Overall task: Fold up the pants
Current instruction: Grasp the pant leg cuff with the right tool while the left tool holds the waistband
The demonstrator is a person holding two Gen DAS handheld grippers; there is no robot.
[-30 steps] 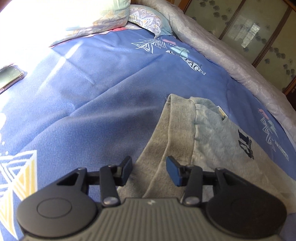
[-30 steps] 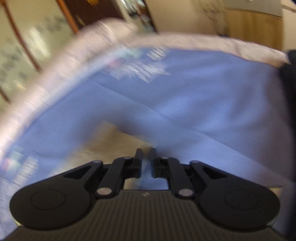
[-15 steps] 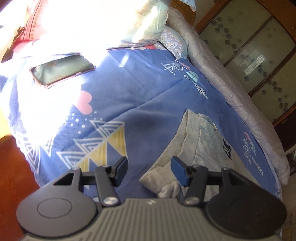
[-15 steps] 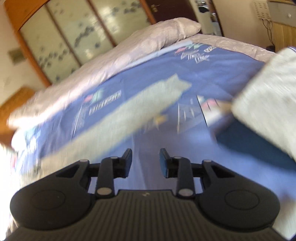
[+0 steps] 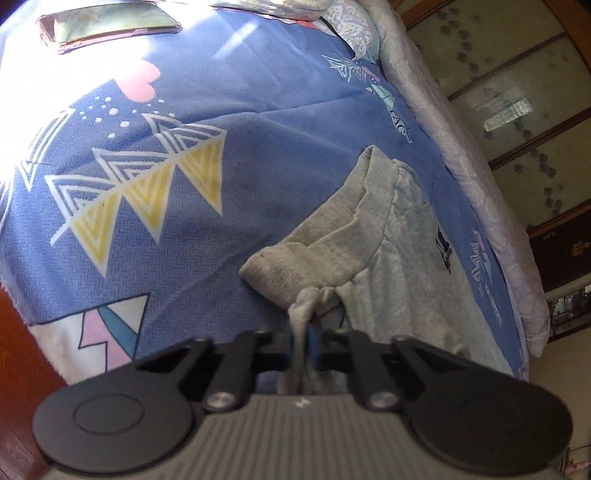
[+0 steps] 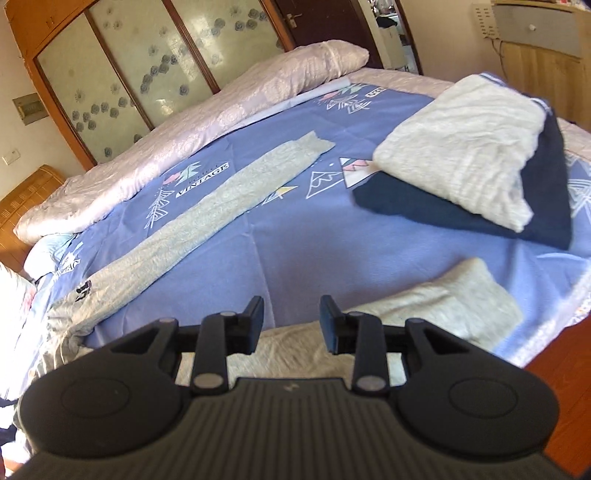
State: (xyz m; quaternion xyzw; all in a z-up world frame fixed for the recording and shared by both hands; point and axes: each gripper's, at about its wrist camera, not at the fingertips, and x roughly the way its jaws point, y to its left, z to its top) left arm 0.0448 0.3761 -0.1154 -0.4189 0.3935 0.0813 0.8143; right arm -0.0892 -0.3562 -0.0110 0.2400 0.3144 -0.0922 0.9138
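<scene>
While left hand-held gripper (image 5: 302, 341) pinches pants (image 5: 369, 236) (waistband).

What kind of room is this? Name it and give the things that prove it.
Most likely a bedroom in a home. A bed with a blue patterned cover fills both views, a pale quilt is rolled along its far edge, pillows lie at one end, and a wooden wardrobe with frosted floral doors stands behind.

I am at a bed under a blue patterned bedspread (image 6: 332, 236), with a pale quilt (image 6: 207, 110) rolled along its far edge. Behind it stand wood-framed wardrobe doors (image 6: 122, 74) of frosted, flowered glass and a dark door (image 6: 332, 18). Strong sun whitens the bed's pillow end (image 5: 266, 5), and the floor (image 6: 569, 369) is reddish wood.
</scene>
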